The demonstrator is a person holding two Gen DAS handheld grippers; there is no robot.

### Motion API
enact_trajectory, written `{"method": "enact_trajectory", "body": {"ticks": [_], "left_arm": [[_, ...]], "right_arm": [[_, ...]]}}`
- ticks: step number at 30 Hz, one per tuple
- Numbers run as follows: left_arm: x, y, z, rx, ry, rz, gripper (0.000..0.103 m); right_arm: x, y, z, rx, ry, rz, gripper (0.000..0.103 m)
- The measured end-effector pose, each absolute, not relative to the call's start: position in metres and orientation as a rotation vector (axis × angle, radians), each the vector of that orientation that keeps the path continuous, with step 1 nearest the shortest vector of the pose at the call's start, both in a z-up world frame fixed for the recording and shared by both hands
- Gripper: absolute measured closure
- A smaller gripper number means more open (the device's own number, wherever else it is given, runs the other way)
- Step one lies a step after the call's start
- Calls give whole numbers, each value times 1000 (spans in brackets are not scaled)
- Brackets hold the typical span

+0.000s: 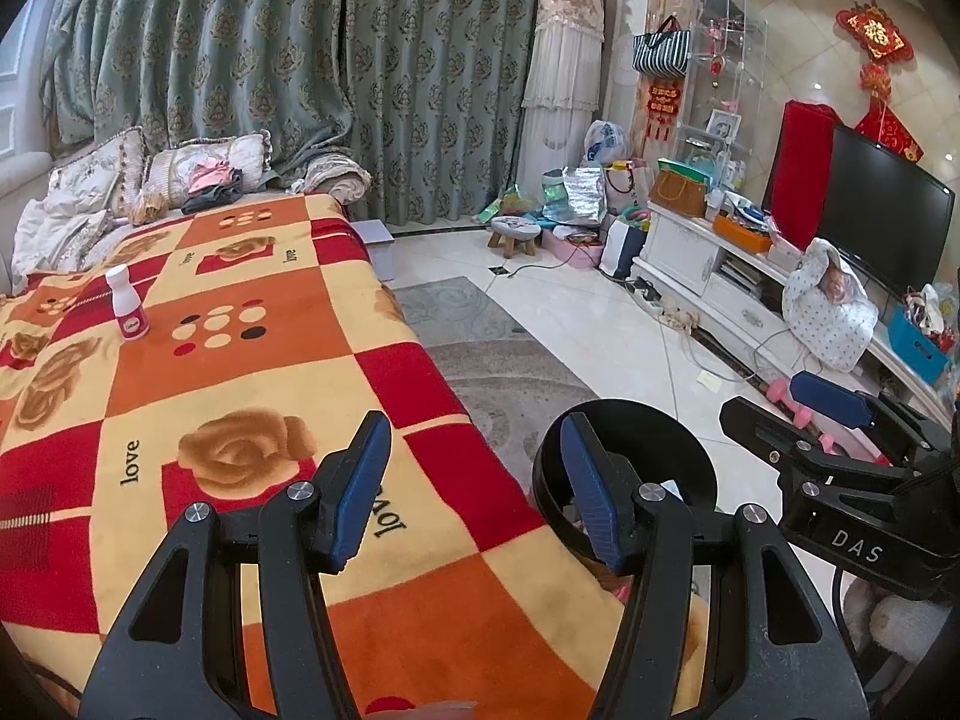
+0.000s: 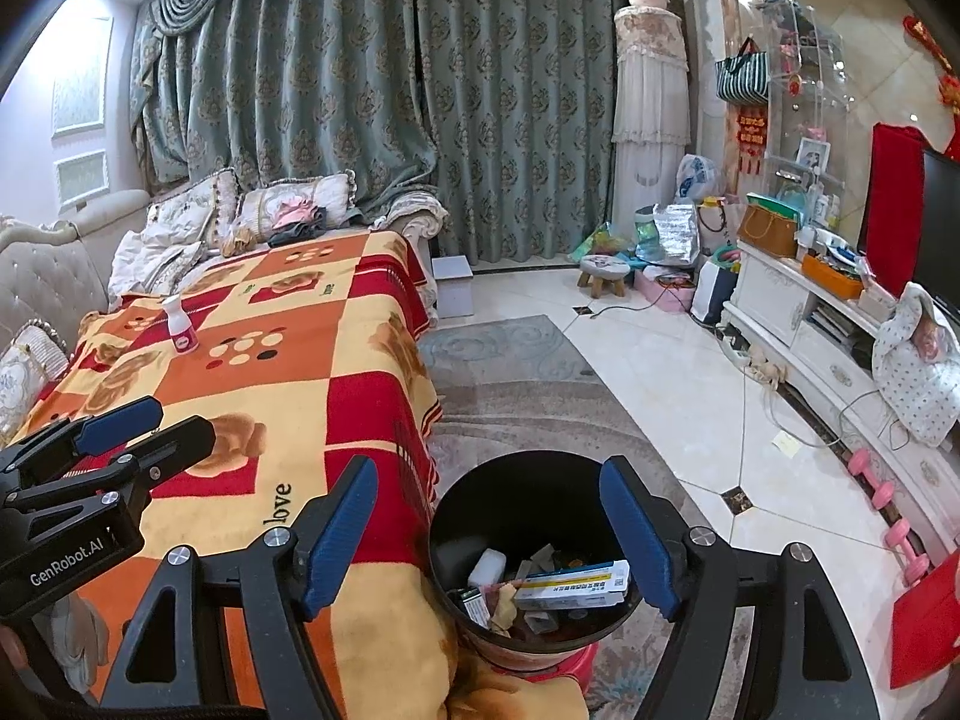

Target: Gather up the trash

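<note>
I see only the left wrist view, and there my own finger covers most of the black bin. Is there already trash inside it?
Observer: Yes. The right wrist view looks into the black bin; a blue and white box lies on top of other scraps.
Operator: Does the right hand-held gripper carry anything?
Observer: No. The right hand-held gripper is open, with nothing between its pads.
Operator: Does the bin stand on the floor?
Observer: It sits on a red thing, perhaps a stool.

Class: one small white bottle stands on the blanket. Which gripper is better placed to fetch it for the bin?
Probably the left gripper: it hangs open over the blanket, on the white bottle's side; the right gripper hangs over the black bin.
</note>
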State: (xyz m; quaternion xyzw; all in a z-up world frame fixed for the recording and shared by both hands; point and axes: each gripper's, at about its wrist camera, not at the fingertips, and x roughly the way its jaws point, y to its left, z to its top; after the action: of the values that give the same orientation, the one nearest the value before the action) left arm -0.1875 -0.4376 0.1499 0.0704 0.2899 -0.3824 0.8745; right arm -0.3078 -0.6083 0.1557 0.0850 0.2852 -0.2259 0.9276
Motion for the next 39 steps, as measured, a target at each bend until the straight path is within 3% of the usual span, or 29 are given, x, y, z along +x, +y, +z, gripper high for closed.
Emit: {"method": "enact_trajectory", "body": {"ticks": [39], "left_arm": [[-187,-438,136,155,622,-798,45]], "right_arm": [[-308,-613,147,170,600,-458,26]]}}
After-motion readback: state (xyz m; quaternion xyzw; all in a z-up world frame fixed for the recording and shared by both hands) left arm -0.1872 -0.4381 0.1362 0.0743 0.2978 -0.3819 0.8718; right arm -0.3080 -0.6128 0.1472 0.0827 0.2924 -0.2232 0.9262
